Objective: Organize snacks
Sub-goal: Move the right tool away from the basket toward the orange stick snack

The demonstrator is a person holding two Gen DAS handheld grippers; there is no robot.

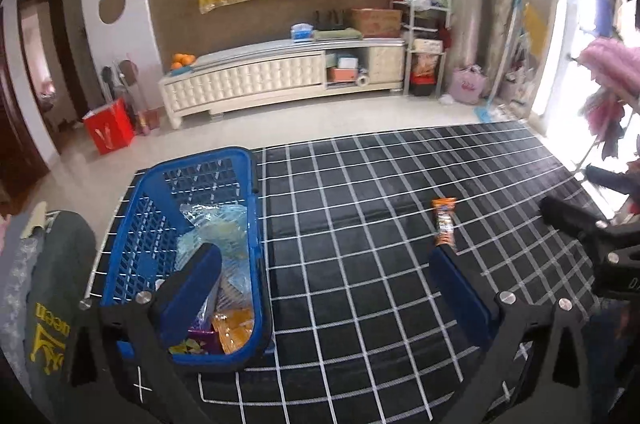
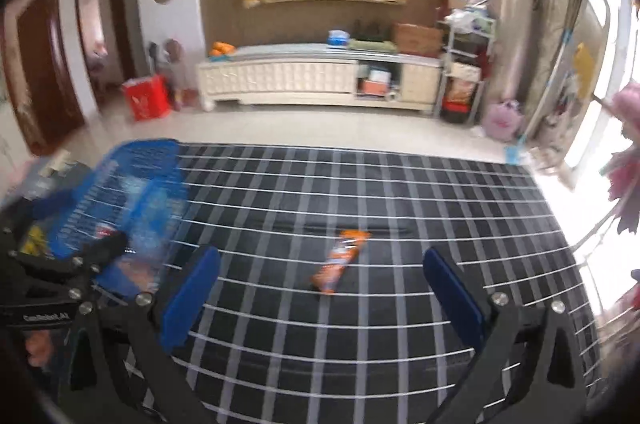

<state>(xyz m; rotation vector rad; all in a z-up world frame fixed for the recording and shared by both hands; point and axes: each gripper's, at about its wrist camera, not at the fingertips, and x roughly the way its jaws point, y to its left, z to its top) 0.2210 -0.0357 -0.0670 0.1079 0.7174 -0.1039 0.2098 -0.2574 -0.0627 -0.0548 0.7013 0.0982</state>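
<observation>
Right gripper [image 2: 320, 280] spread wide, empty, snack bar [image 2: 339, 260] lying between its fingers; left gripper [image 1: 320, 276] also released, basket [image 1: 256, 224] at its left, open bench [image 1: 380, 264] ahead.

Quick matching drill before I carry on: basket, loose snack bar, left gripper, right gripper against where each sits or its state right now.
Things:
1. blue basket
2. orange snack bar
3. left gripper
4. right gripper

Descriptions:
A. jaws open, one finger over the basket
B. lying alone on the black checked cloth
C. holds several snack packets
D. jaws open, lined up on the snack bar

Pairs: 1-C, 2-B, 3-A, 4-D
</observation>
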